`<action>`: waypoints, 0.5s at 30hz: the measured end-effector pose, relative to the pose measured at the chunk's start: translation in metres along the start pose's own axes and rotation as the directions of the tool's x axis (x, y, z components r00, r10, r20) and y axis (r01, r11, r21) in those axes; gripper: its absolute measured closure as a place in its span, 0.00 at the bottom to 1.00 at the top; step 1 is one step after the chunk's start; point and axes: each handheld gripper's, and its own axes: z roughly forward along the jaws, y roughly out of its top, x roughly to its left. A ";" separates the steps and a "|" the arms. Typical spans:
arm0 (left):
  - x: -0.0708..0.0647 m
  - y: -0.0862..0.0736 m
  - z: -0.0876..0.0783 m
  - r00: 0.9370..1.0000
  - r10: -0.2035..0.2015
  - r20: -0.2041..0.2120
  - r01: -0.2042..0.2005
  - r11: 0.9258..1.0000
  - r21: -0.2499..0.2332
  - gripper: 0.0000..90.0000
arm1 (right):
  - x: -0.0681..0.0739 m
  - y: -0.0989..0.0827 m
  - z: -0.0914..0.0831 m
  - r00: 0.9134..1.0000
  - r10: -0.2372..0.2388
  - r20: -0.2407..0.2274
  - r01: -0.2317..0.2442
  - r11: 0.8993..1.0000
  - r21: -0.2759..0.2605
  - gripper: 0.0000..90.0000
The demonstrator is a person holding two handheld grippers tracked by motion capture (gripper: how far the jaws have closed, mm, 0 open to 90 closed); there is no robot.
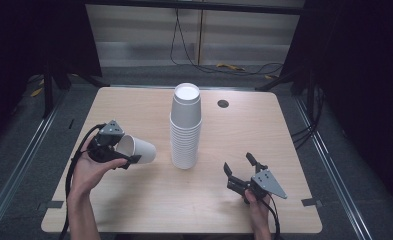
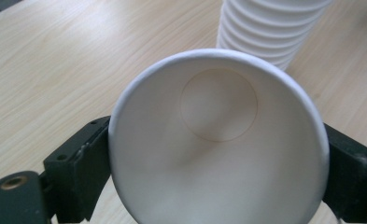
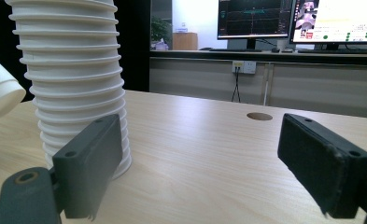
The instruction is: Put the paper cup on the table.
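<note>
A: Where is the paper cup (image 1: 138,148)?

B: It's held over the left part of the table (image 1: 134,210), lying on its side, mouth toward the person and base pointing right toward the stack of cups (image 1: 186,127). It sits a little above the wood, near the stack but apart from it.

A: What holds it?

B: The left gripper (image 1: 115,156). In the left gripper view the cup (image 2: 216,140) sits between the two black jaws, which press against its rim on either side, so the jaws are clamped on it. The open mouth faces the camera, and you can see the round base inside.

A: And the stack?

B: It stands upright, mouths down, near the middle of the table, rims ringed one above another. The left gripper view shows the stack (image 2: 270,30) just beyond the held cup.

A: The right gripper (image 1: 240,169)?

B: It is at the near right of the table, in the person's right hand (image 1: 256,202), well apart from the stack. Its jaws stand wide apart with nothing between them. In the right gripper view the stack (image 3: 74,84) rises on the left, behind the left jaw, and a small round hole (image 3: 259,116) in the tabletop lies farther off. The same hole (image 1: 223,103) shows at the far right of the stack in the high view.
</note>
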 end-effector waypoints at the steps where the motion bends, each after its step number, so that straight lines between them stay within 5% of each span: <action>1: 0.001 0.002 0.002 1.000 0.006 0.003 -0.006 1.000 0.014 0.11 | 0.000 0.000 0.000 1.000 0.000 0.000 0.000 1.000 0.000 0.16; 4: 0.001 0.010 0.007 1.000 0.018 -0.007 -0.018 0.997 0.071 0.11 | 0.000 0.000 0.000 1.000 0.000 -0.001 0.000 1.000 0.000 0.16; 9: 0.002 0.022 0.013 0.996 0.069 -0.063 -0.056 0.979 0.197 0.11 | 0.000 0.000 0.000 1.000 0.000 -0.001 0.000 1.000 0.000 0.16; 12: 0.001 0.027 0.014 0.996 0.079 -0.029 -0.071 0.973 0.220 0.11 | 0.000 0.000 0.000 1.000 0.000 -0.001 0.000 1.000 0.000 0.16; 15: 0.003 0.032 0.019 0.995 0.100 -0.021 -0.090 0.953 0.289 0.11 | 0.000 0.000 0.000 1.000 -0.002 -0.002 0.002 1.000 -0.001 0.16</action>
